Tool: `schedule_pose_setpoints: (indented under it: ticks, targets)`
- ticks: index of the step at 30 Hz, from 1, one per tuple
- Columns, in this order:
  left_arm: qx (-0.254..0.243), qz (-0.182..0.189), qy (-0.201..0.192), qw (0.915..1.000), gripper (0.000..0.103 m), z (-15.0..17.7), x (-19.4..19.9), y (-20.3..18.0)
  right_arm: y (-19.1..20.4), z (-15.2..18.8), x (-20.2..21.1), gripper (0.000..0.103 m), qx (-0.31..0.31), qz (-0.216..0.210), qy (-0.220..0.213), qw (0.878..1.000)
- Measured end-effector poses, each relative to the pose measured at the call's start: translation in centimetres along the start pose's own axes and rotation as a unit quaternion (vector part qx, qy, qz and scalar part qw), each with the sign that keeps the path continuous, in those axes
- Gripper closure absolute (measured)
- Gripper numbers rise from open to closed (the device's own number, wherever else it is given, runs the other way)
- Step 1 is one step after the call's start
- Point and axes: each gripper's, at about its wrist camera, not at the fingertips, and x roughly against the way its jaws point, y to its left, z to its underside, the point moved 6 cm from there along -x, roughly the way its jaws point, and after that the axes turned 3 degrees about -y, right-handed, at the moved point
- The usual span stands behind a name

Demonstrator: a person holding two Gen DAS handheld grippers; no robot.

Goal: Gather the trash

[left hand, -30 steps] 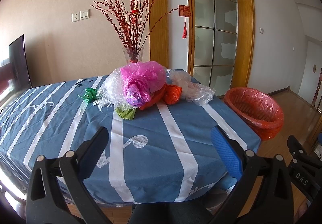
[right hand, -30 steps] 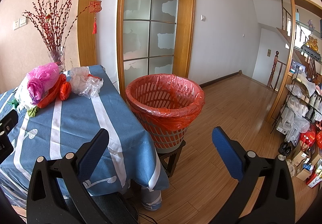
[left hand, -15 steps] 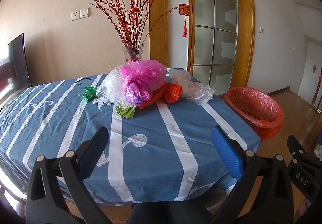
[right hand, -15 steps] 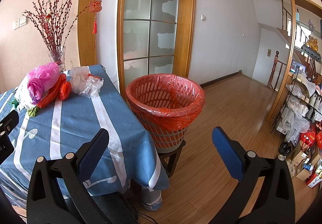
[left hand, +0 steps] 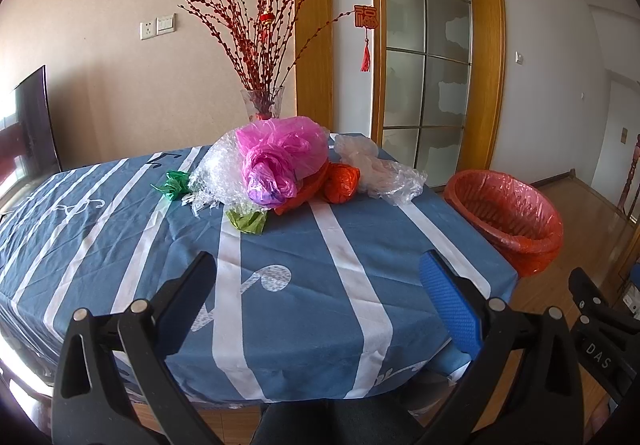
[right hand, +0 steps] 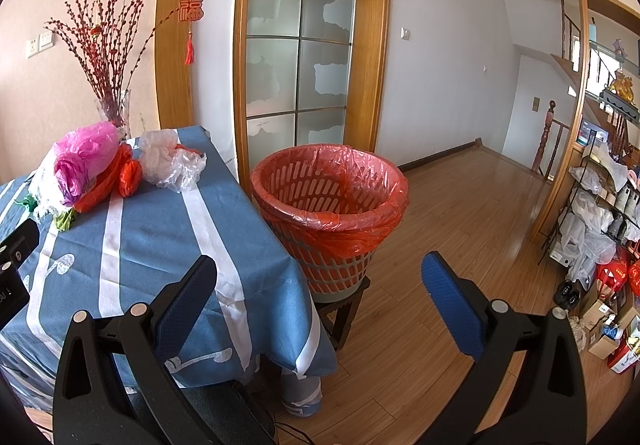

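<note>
so with both the left gripper (left hand: 318,277) and right gripper (right hand: 320,277) fingers spread wide and empty, reach the left to the crumpled bags (left hand: 280,165) mid-table, pinching one loose wad for the lined basket (right hand: 330,201) beside.

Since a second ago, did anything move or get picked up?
Nothing was picked up or dropped. Both grippers, left and right, stayed open and empty. The left view crept slightly. The trash pile on the table and the bin stayed put.
</note>
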Motion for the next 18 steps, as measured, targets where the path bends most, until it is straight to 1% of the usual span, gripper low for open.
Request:
schedule_pose_setpoints:
  ticks: [1, 18]
  targets:
    - [0.001, 0.000, 0.001, 1.0000, 0.004, 0.57, -0.15, 0.01, 0.01, 0.01, -0.02, 0.002, 0.000, 0.000, 0.000, 1.000]
    - [0.001, 0.001, 0.005, 1.0000, 0.004, 0.29, -0.33, 0.23, 0.20, 0.04, -0.13, 0.002, 0.000, 0.000, 0.002, 1.000]
